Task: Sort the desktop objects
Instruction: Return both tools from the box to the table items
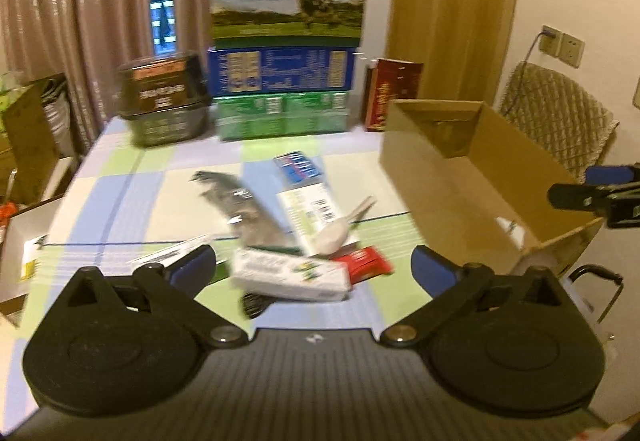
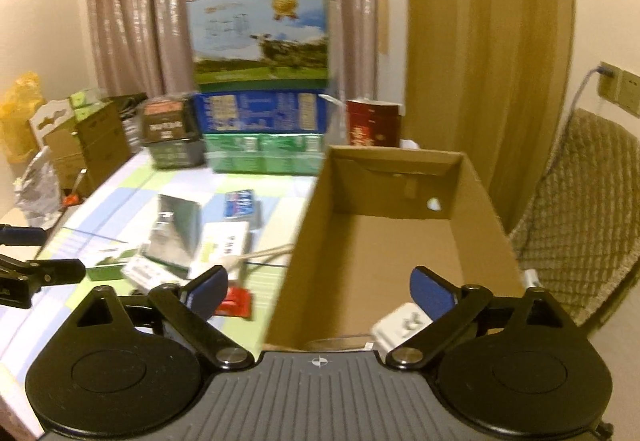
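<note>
Both hand-held grippers, left (image 1: 314, 267) and right (image 2: 320, 289), gape empty. The white carton (image 1: 290, 277) on the table (image 1: 120, 177) looks light and stiff; pinch its long sides.

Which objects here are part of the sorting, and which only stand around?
For sorting:
- open brown cardboard box
- white-green carton
- red packet
- white plastic scoop
- silver foil pouch

Standing around:
- stacked milk cartons
- quilted chair

Stacked cartons (image 1: 286, 41) before curtains (image 1: 80, 1); quilted chair (image 2: 580, 209) beside
</note>
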Demonstrator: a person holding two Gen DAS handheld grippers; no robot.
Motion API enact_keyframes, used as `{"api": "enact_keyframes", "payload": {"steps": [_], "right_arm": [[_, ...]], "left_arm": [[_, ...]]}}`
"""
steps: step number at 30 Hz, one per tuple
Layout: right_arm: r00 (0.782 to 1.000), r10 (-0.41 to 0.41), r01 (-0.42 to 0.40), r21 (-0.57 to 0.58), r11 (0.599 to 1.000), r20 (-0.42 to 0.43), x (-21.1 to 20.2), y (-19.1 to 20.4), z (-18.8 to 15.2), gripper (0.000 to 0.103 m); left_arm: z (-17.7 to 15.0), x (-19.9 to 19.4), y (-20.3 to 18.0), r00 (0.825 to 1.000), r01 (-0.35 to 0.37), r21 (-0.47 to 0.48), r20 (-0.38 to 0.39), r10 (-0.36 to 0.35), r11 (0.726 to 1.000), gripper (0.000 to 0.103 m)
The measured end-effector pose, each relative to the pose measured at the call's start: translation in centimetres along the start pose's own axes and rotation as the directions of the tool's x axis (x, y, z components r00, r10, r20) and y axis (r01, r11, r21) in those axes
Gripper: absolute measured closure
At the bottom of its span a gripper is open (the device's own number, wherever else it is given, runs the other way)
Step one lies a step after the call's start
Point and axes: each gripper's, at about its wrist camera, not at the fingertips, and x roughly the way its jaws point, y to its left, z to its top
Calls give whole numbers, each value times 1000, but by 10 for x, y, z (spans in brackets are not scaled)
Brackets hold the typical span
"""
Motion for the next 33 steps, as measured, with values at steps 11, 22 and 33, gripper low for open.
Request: {"api": "enact_keyframes", "payload": {"steps": [11,22,33], "right_arm": [[988,154,-149,-142,979,27,-4,67,1,2],[963,264,-263,-364,893,-50,33,110,-10,2],[907,305,-419,-544,727,-291,109,143,-7,9]], "left_arm": [[-34,-27,60,994,-106,6,-32,106,994,1],[-42,-21,90,996,-57,107,-69,64,993,1],[-36,31,113,988,62,365,-153,-5,929,1]]}}
